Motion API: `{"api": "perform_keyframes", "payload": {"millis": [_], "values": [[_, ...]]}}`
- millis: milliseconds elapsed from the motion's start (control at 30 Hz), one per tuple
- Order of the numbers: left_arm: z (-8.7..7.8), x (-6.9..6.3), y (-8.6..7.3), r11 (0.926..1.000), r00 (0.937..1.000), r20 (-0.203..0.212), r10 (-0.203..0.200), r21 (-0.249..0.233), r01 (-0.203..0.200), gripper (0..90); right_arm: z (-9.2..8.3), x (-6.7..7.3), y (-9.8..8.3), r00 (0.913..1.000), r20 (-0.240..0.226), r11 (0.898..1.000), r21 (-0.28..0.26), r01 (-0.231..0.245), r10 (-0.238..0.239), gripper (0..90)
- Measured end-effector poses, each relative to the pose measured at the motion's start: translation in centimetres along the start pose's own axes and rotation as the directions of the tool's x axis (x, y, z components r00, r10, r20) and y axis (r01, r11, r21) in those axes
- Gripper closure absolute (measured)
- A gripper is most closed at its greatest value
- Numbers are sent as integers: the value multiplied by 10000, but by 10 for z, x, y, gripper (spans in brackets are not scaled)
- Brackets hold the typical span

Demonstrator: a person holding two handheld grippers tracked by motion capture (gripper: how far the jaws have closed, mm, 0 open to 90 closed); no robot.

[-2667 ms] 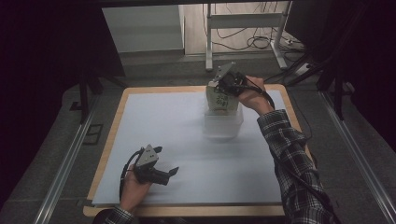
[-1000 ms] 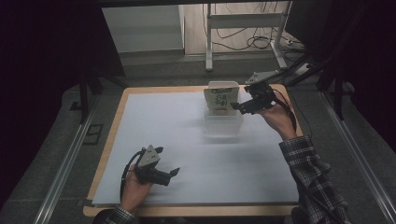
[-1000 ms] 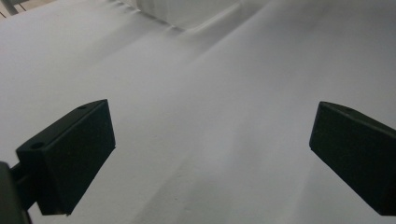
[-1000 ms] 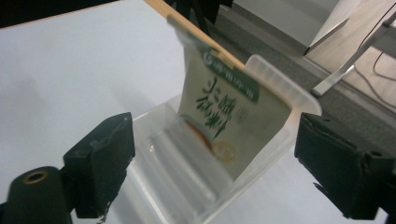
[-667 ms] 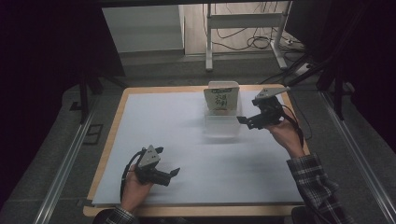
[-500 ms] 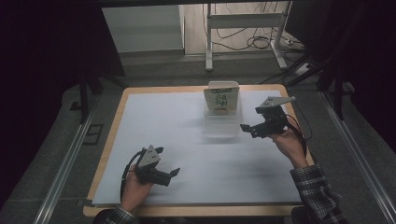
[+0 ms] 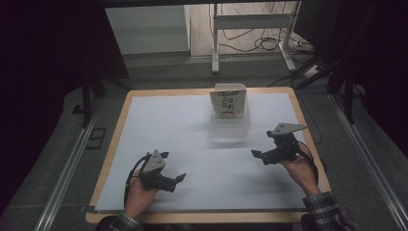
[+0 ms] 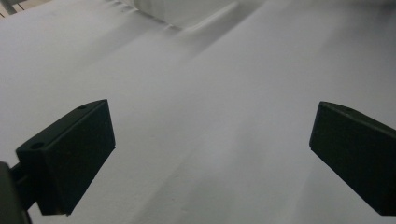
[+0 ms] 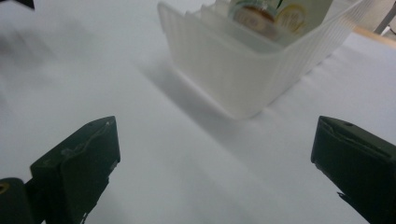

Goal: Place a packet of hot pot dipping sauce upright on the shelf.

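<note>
A wooden table (image 7: 111,159) carries a white sheet (image 7: 192,134) that covers nearly all of its top; near the middle of the far edge stands a translucent ribbed bin (image 7: 230,127), its long axis running from the near side toward the far edge; inside it a printed packet (image 7: 229,102) stands upright against the far wall, its printed face turned toward the person and its top rising above the rim; the right gripper view shows the bin (image 9: 252,74) from a near corner, with the packet (image 9: 280,14) blurred and its print unreadable.

The left gripper (image 7: 176,178) lies low over the sheet near the near-left corner, held in the left hand (image 7: 139,192), jaws spread wide and holding nothing, pointing toward the right edge; the left gripper view shows bare sheet between the jaws.

The right gripper (image 7: 257,155) is held near the right edge, on the near side of the bin and apart from it, in the right hand (image 7: 300,168); its jaws stand wide apart and empty, pointing toward the left edge; nothing lies on the sheet between either gripper and the bin.

Beyond the far edge, on the floor, stand the legs of a metal frame (image 7: 250,29) with loose cables (image 7: 269,43).
</note>
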State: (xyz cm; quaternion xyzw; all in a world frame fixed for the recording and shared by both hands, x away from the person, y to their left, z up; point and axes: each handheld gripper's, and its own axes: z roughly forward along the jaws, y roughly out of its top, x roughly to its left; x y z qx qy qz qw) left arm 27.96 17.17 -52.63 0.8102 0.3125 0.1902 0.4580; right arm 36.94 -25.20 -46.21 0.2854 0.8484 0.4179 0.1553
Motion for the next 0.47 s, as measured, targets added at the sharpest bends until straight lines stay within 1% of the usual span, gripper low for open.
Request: {"api": "perform_keyframes", "payload": {"millis": [133, 267, 300, 333, 367, 433, 467], "values": [[0, 0, 0, 10000, 10000, 7, 1, 35, -1, 2, 2, 7, -14, 9999, -103, 10000, 54, 79, -79, 13], [1, 0, -1, 9999, 10000, -3, -14, 105, 14, 2, 4, 13, -22, 9997, -224, 9998, 147, 102, -98, 13], [0, 0, -1, 9999, 10000, -3, -8, 105, 8, 2, 4, 14, -23, 9997, -256, 9998, 174, 61, -56, 13], [0, 0, -1, 9999, 10000, -7, -13, 104, 13, 2, 6, 16, -26, 9990, -424, 9995, 258, -159, 170, 13], [0, 1, -1, 9999, 10000, -10, -24, 106, 24, 2, 6, 16, -26, 9990, -424, 9995, 258, -159, 170, 13], [1, 1, 0, 10000, 10000, -30, -38, 80, 39, 2, 9, 15, -28, 9977, -576, 9991, 256, -344, 358, 13], [1, 1, 0, 10000, 10000, -30, -40, 76, 40, 2, 10, 15, -29, 9974, -621, 9991, 264, -342, 358, 14]]}}
